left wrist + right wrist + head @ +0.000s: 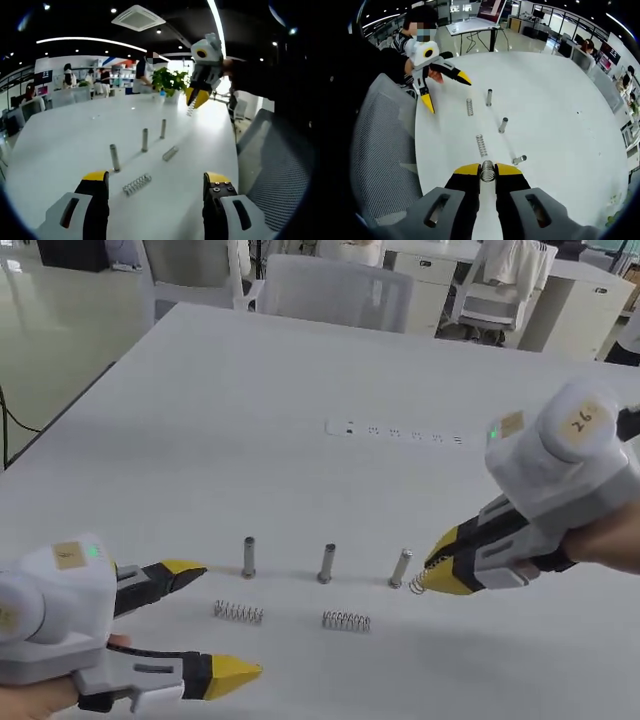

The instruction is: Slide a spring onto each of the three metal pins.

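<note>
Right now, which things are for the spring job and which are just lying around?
For the job: left pin, middle pin, right pin, left loose spring, right loose spring, held spring in the right gripper.
Lying about: power strip, chair, plant.

Head cam is looking forward and down across the white tabletop [300, 420] from close in, with the three upright grey metal pins [326, 563] low in frame. Left gripper cam is sitting low, facing along the pin row toward the yellow-tipped right gripper [196, 100]. Right gripper cam is looking down from higher up, back toward the yellow-tipped left gripper [449, 95]. All three views are sharing the pins and the loose steel coil springs [346, 620].
</note>
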`<move>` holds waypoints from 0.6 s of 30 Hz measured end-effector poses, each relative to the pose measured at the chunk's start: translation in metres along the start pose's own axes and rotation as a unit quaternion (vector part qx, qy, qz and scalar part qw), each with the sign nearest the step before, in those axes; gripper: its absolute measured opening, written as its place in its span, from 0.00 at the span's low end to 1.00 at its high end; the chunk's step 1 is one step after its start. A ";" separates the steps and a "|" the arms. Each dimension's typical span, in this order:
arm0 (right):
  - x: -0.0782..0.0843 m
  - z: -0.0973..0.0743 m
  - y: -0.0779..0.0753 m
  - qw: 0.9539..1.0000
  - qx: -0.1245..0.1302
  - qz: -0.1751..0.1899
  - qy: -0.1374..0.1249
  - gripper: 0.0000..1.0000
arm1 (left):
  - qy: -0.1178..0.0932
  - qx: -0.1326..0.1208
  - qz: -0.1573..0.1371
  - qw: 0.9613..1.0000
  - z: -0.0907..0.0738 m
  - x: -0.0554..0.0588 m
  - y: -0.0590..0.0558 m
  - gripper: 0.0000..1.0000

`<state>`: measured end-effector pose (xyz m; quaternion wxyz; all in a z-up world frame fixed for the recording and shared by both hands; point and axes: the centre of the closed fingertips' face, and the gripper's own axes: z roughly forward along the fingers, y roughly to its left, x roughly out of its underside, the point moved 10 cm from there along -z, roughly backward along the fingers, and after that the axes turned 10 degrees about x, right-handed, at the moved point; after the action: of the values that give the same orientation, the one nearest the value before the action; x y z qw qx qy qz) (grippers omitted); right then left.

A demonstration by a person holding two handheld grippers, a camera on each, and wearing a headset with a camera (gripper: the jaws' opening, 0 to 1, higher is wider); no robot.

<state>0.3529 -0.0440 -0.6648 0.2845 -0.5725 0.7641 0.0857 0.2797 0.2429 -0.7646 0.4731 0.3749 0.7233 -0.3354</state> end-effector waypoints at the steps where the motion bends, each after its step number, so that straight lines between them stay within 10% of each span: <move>1: 0.000 0.000 -0.003 1.000 0.002 0.001 0.001 0.08 | 0.000 -0.002 -0.001 1.000 -0.001 0.000 0.000 0.73; 18: -0.015 0.022 -0.042 0.999 0.007 -0.025 0.045 0.08 | -0.004 -0.007 0.001 1.000 -0.003 -0.001 0.001 0.73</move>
<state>0.4018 -0.0358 -0.6666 0.2560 -0.5930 0.7619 0.0479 0.2795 0.2455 -0.7630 0.4788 0.3710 0.7232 -0.3318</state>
